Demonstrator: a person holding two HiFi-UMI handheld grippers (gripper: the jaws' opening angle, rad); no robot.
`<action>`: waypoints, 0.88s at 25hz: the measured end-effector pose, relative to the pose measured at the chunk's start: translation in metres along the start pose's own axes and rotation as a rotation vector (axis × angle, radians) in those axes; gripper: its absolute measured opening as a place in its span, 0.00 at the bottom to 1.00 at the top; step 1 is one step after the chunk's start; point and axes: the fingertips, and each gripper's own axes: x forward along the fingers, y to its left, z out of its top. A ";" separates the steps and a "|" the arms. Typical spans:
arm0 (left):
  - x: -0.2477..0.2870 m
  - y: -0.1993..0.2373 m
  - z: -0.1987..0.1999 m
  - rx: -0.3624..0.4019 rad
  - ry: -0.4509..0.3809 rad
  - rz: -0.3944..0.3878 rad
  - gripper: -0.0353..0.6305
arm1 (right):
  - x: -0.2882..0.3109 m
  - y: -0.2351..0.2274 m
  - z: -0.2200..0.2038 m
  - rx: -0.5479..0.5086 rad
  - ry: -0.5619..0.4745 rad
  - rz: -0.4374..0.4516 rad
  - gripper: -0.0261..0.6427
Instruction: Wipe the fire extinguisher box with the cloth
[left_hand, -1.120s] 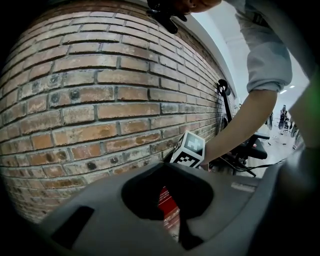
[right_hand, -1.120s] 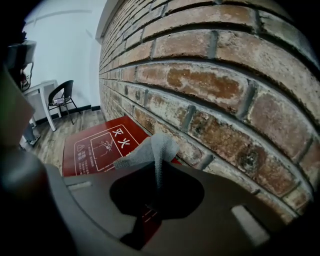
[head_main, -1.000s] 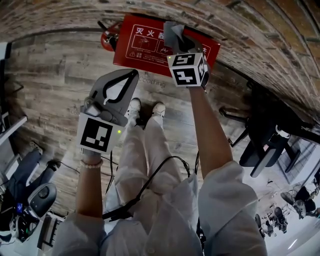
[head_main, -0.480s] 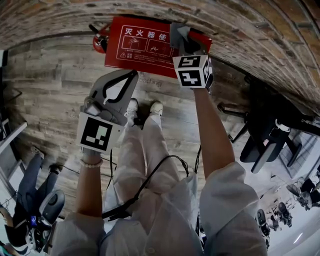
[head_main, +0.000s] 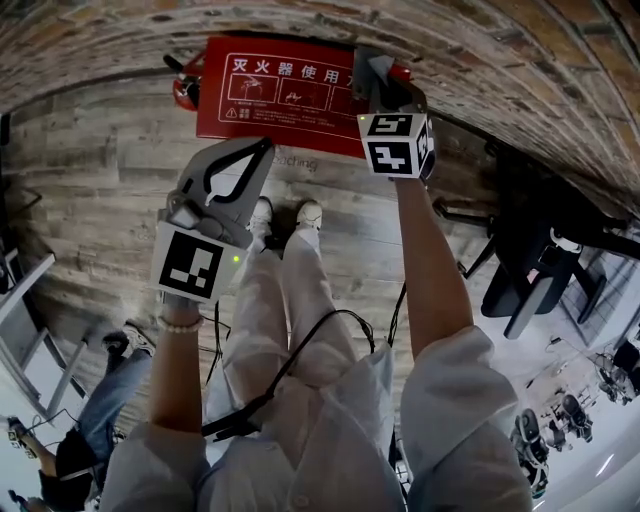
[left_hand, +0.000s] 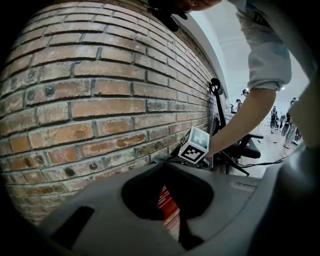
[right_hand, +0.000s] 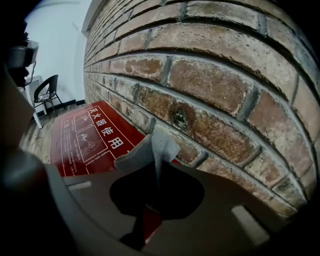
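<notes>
The red fire extinguisher box (head_main: 280, 95) with white print stands on the floor against the brick wall. My right gripper (head_main: 385, 92) is shut on a grey cloth (head_main: 370, 72) and presses it on the box's top near its right end. The right gripper view shows the folded cloth (right_hand: 150, 149) pinched between the jaws, with the box top (right_hand: 87, 135) to the left. My left gripper (head_main: 262, 148) hangs shut with nothing in it, short of the box's front. Through its jaws a strip of the red box (left_hand: 167, 205) shows.
The brick wall (head_main: 480, 50) runs behind the box, and a red extinguisher (head_main: 186, 86) stands at the box's left. A black chair (head_main: 530, 285) is at the right. A person's legs (head_main: 105, 415) are at the lower left. A black cable (head_main: 300, 370) trails by my legs.
My right gripper has slid the cloth to the right along the box's top, toward its right end. The left gripper has stayed where it was.
</notes>
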 end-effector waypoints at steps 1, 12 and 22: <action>0.001 -0.001 0.000 0.002 0.001 -0.003 0.05 | -0.001 -0.003 -0.002 0.005 0.002 -0.006 0.08; 0.012 -0.009 0.003 0.009 0.008 -0.029 0.05 | -0.008 -0.031 -0.023 0.041 0.027 -0.054 0.08; 0.013 -0.012 0.005 0.017 0.007 -0.036 0.05 | -0.013 -0.037 -0.030 0.070 0.032 -0.060 0.08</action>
